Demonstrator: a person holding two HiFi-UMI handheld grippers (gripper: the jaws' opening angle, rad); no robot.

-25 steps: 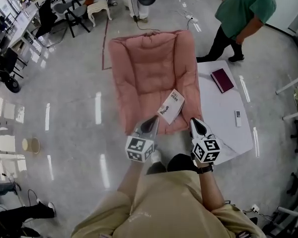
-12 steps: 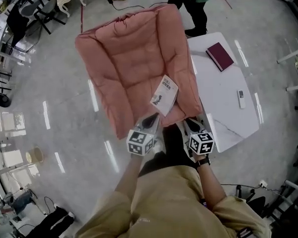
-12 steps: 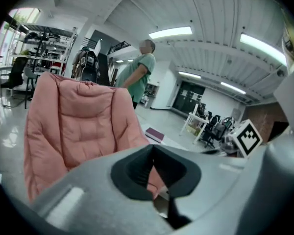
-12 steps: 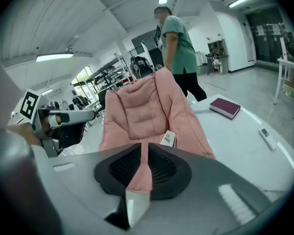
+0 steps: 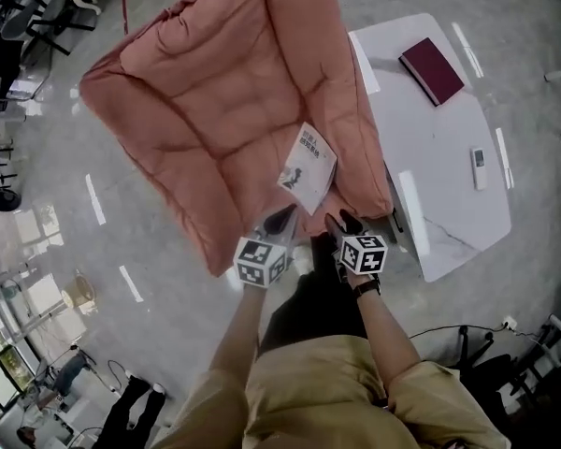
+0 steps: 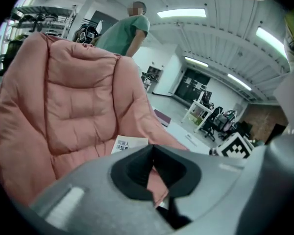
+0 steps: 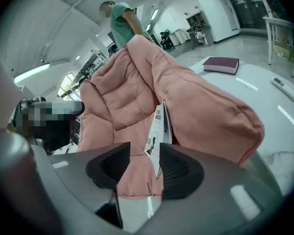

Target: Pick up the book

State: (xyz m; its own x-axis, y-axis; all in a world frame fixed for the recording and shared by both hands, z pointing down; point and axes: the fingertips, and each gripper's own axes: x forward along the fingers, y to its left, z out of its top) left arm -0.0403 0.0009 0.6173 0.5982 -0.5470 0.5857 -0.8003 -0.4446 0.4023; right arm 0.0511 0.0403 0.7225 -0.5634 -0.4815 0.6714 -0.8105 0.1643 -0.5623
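Head view: white book [image 5: 309, 168] lies cover up on the right side of the pink lounger [image 5: 196, 92], tilted against its padded arm, lower corner toward the person. Right claw [image 5: 342, 224] sits just short of that corner, jaws partly apart and opening, nothing pinched. Right gripper view lines the book's edge up with the gap, but the book is beyond the pads. Left claw [image 5: 280, 221] is beside it, jaws together, empty. Looks like the reach-in step. To do it well: get the jaws wide before contact, slip one pad under the raised edge, and bite deep so the pages don't fan. Padding is soft, so don't push down. Dark red book [image 5: 433, 70] on the white table [image 5: 449, 204] is well apart, probably not the target.
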